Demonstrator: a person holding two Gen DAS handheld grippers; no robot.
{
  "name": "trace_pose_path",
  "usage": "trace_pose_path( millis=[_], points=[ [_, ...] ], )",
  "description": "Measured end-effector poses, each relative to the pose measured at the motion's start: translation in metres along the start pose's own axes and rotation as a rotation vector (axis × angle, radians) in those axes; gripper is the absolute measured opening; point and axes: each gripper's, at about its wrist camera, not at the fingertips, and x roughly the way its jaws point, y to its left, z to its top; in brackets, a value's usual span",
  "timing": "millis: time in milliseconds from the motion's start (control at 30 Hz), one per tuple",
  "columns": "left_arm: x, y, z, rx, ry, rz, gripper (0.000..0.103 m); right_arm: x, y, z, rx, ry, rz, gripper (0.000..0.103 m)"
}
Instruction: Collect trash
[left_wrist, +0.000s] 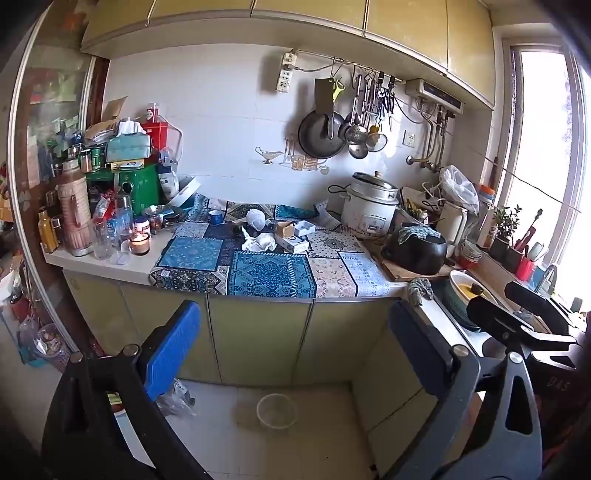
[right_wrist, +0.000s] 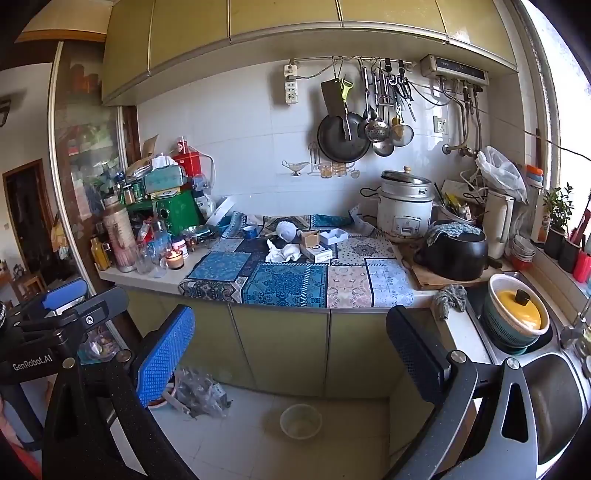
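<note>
Several pieces of trash on patchwork cloth (left_wrist: 273, 271) at counter middle: crumpled white tissue (left_wrist: 260, 242), small open cardboard boxes (left_wrist: 291, 232) just beside it, white netted ball (left_wrist: 255, 218) behind. Rice cooker (left_wrist: 371, 208) and black pot (left_wrist: 415, 249) stand to right. Lit candle (left_wrist: 140, 242) near left edge. Left gripper (left_wrist: 291, 350) spread wide, grasps nothing, low before cabinet doors. Right gripper (right_wrist: 291, 354) also wide apart, nothing between fingers. Clear bowl (right_wrist: 300, 421) on floor below.

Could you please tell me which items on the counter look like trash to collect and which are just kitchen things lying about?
Trash to collect:
crumpled tissue
small cardboard boxes

Just lying about:
lit candle
rice cooker
black clay pot
patterned cloth
</note>
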Motion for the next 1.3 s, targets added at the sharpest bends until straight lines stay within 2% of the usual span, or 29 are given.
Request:
trace_pose_path(
  millis=[1300],
  points=[
    [-0.0042, -0.0028, 0.0027, 0.011, 0.001, -0.021, 0.103, -0.0068, 0.0015, -0.0015, 0.0, -0.008, 0.003, 0.103]
  ],
)
